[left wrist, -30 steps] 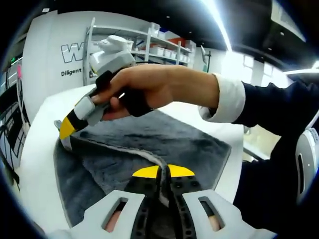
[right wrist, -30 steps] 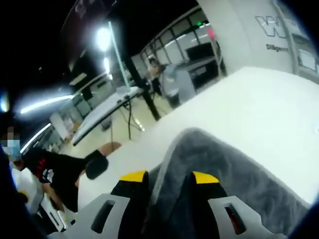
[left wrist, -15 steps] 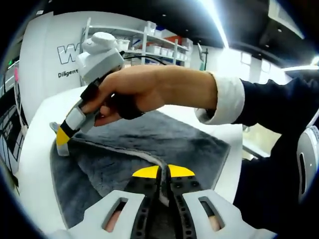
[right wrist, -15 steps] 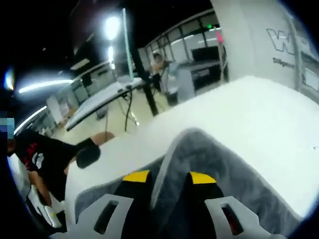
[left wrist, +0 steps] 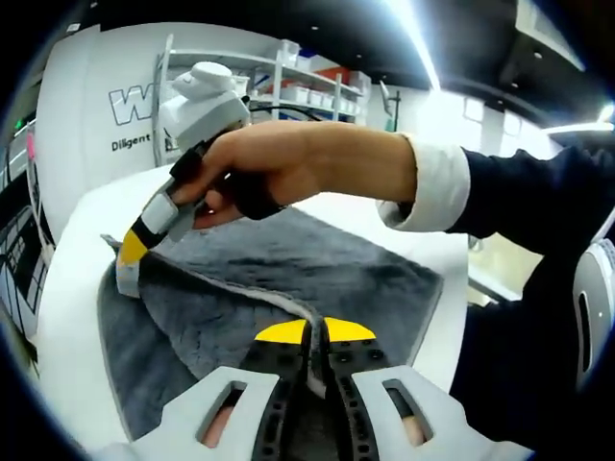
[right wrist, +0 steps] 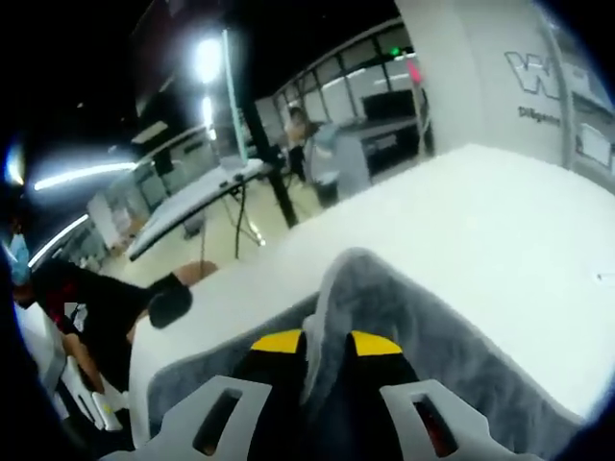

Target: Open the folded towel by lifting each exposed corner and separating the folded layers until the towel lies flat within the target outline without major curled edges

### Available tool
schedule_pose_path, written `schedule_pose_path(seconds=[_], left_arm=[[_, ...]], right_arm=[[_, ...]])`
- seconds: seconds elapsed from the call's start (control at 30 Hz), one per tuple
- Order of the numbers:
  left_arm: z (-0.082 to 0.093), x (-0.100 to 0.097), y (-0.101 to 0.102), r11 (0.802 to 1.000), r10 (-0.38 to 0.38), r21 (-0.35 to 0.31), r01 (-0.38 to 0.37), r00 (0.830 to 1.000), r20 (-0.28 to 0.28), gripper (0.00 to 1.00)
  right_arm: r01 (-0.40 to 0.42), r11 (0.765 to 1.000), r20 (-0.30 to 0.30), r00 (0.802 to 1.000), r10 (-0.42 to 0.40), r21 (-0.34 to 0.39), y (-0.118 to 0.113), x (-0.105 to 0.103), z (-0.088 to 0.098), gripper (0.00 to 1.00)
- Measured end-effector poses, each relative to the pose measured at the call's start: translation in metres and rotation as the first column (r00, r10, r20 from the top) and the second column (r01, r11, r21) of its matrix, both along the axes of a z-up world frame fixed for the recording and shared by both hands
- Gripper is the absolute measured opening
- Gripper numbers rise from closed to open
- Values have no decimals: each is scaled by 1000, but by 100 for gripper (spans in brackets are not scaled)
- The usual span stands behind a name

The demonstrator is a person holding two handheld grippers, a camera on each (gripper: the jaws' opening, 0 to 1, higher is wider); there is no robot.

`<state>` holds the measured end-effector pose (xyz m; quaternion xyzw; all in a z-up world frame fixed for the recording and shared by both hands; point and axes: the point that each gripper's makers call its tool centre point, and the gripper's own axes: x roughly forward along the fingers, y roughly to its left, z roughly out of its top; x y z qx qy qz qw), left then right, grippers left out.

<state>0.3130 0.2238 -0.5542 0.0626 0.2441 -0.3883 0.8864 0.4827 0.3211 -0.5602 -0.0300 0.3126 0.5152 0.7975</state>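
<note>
A: Where the grey towel (left wrist: 317,279) lies spread on the white table (left wrist: 72,288), what grips it?

B: The left gripper (left wrist: 315,331), near the bottom of the left gripper view, has its yellow-tipped jaws pressed together on a raised ridge of the towel's pale hem.

A: And the other one?

B: The right gripper (left wrist: 130,261) comes in at the far left, held by a hand (left wrist: 264,173) in a white cuff and dark sleeve. Its yellow tip pinches the towel's far-left corner. In the right gripper view its own jaws (right wrist: 315,342) stand nearly together with a fold of towel (right wrist: 404,307) clamped between them.

A: Anything behind?

B: Shelving (left wrist: 288,82) far off, and a person in black (right wrist: 91,312) at the left beside another table (right wrist: 192,197).
</note>
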Motion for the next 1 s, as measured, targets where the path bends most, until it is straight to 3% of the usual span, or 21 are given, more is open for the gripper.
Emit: schedule_pose_path(seconds=[0.23, 0.5, 0.7, 0.87, 1.0], left_arm=[[2, 0, 0, 1000, -1, 0, 1, 1000, 3, 4], [5, -1, -1, 1000, -8, -10, 8, 1000, 17, 4], [8, -3, -3, 1000, -17, -26, 17, 1000, 25, 4], [10, -2, -6, 999, -24, -44, 25, 999, 25, 4], [11, -2, -9, 998, -29, -46, 31, 999, 29, 4]], right_arm=[[-18, 1000, 33, 999, 19, -9, -6, -1, 1, 3], [-9, 1000, 3, 1000, 8, 8, -13, -3, 1, 0], [6, 999, -43, 999, -5, 38, -19, -6, 1, 0], [44, 994, -138, 990, -30, 101, -20, -2, 8, 0], [54, 992, -162, 986, -35, 115, -25, -7, 9, 0]])
